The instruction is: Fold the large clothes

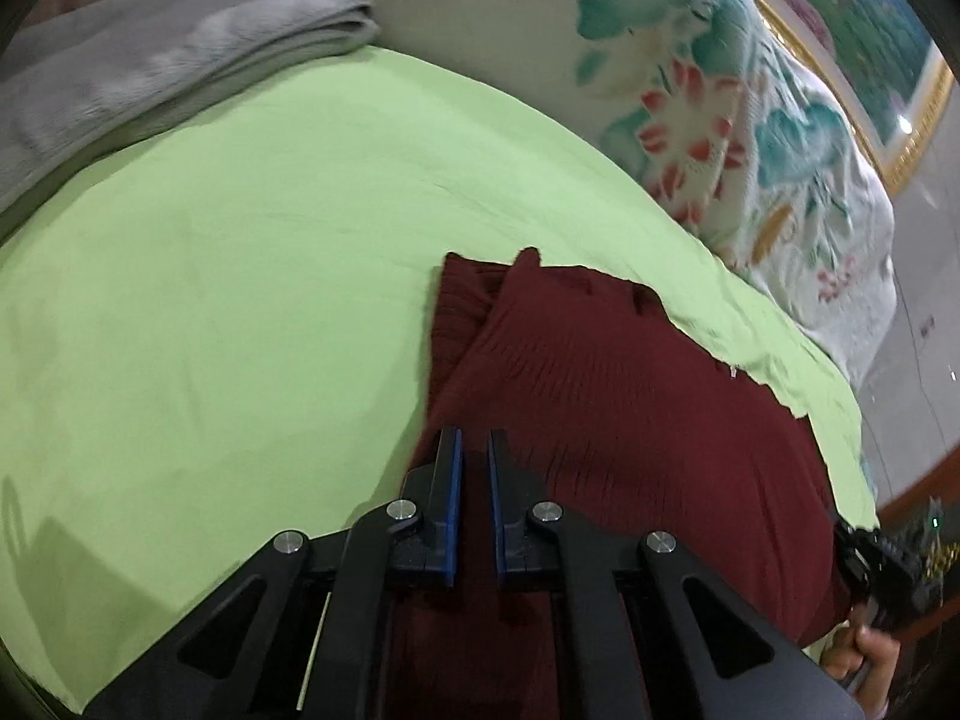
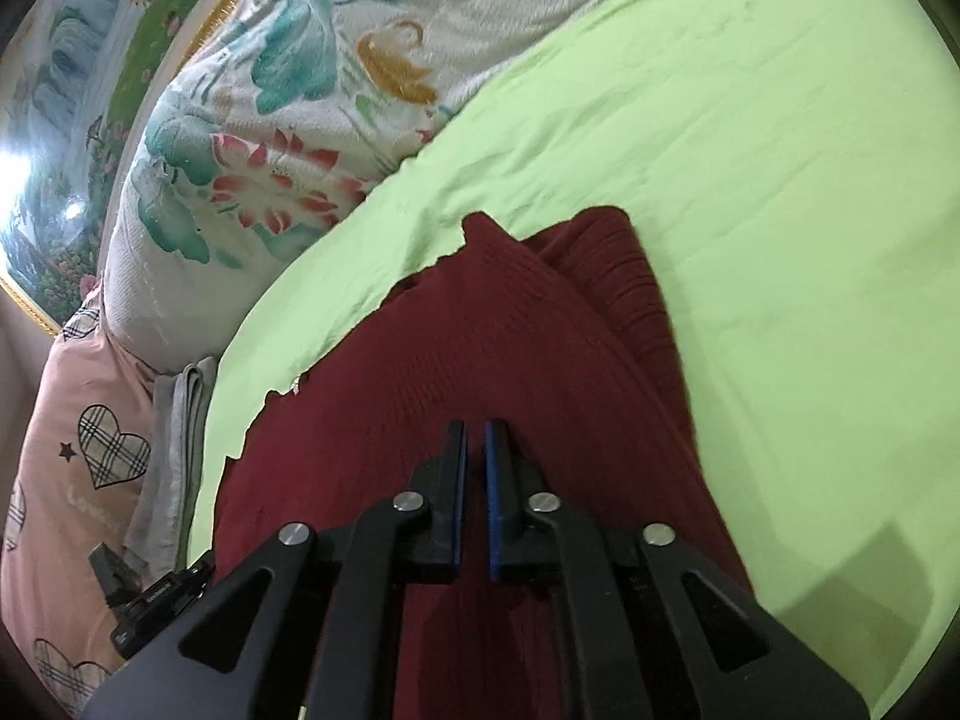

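- Left wrist view shows the dark red sweater (image 1: 600, 396) lying on the green sheet (image 1: 210, 270) of the bed, already doubled into a fairly narrow bundle with one layer lapping over another at its far end.
- Right wrist view gives the same sweater (image 2: 480, 360) from the other side: a ribbed edge peeks out beneath the upper layer, and the near-left edge looks ragged (not squared up).
- Left claw (image 1: 474, 444) hangs over the near part of the sweater, its blue pads almost together and nothing between them.
- Right claw (image 2: 475, 435) is likewise nearly closed and empty, over the middle of the cloth.
- Judging by this, at least one fold is done; a last fold across and some tidying of the edges probably remain.
- Floral quilt (image 1: 750, 138) and a folded grey blanket (image 1: 180, 54) lie beyond, untouched.
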